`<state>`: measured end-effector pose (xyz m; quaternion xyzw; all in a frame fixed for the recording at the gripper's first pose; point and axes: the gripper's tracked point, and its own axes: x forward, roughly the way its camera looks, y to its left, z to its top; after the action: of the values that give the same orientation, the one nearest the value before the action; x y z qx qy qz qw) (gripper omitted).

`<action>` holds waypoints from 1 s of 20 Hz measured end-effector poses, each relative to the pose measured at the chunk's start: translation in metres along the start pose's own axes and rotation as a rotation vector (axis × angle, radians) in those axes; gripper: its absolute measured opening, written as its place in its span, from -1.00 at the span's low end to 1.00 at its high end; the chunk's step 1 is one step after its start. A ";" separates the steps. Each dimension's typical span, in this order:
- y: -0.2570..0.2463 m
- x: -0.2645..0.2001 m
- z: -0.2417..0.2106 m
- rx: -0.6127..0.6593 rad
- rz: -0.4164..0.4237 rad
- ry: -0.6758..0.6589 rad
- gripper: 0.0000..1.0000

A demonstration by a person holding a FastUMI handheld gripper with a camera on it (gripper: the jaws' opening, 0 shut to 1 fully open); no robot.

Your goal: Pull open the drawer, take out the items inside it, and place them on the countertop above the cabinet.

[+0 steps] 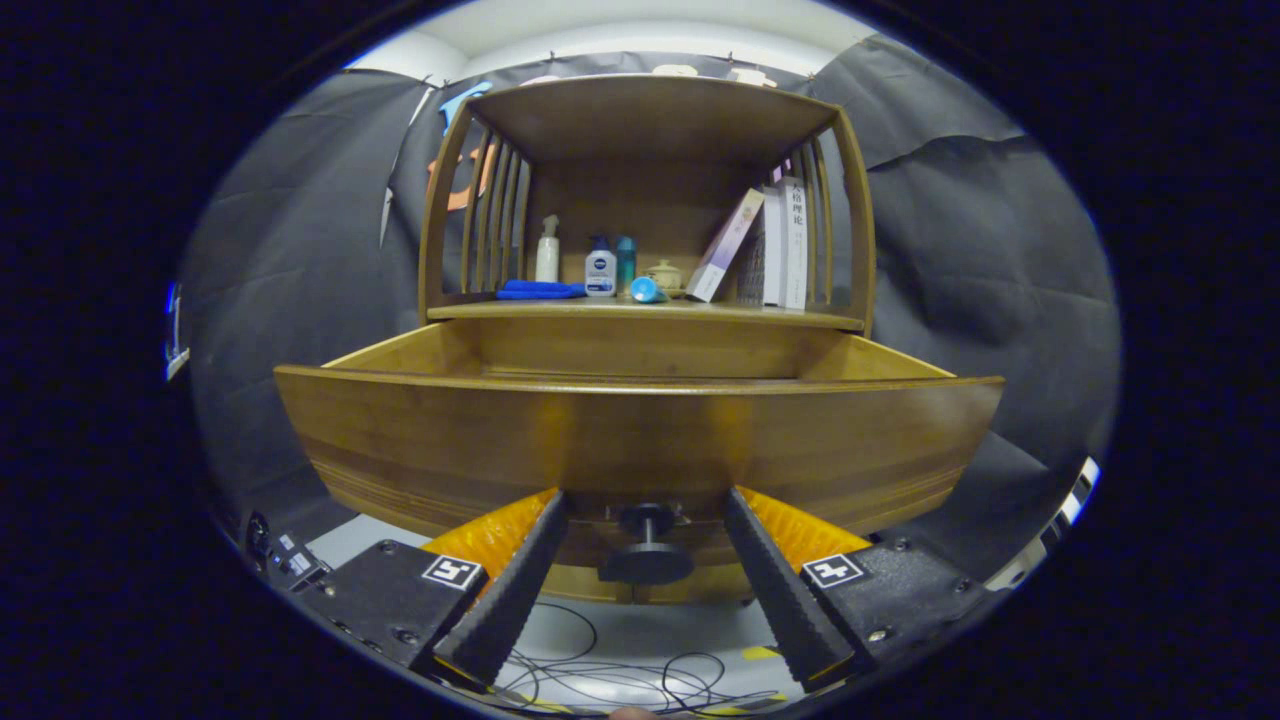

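The wooden drawer (640, 440) stands pulled out of the cabinet, its front panel close in front of me. Its dark round knob (647, 550) sits low on the panel, between my two fingers and touching neither. My gripper (645, 505) is open, the ribbed black fingertips (545, 525) reaching up to the panel on either side of the knob. The drawer's inside is hidden behind its front wall. Beyond the drawer is the countertop (640, 312), carrying a folded blue cloth (540, 290), a white spray bottle (547, 252), a white pump bottle (600, 268) and a blue tube (647, 290).
A small round lidded pot (664, 274) and several leaning books (770, 245) stand on the countertop's right part, under a slatted wooden shelf top (650, 115). Cables (620, 680) lie on the pale floor below the fingers. Black cloth hangs behind the cabinet.
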<state>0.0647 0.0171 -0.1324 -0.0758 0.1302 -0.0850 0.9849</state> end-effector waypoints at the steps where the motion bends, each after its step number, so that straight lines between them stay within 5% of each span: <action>1: 0.000 0.001 0.001 0.002 0.001 0.004 1.00; 20: 0.000 0.070 0.039 0.008 0.026 0.051 1.00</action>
<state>0.1419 0.0090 -0.1125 -0.0682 0.1557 -0.0745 0.9826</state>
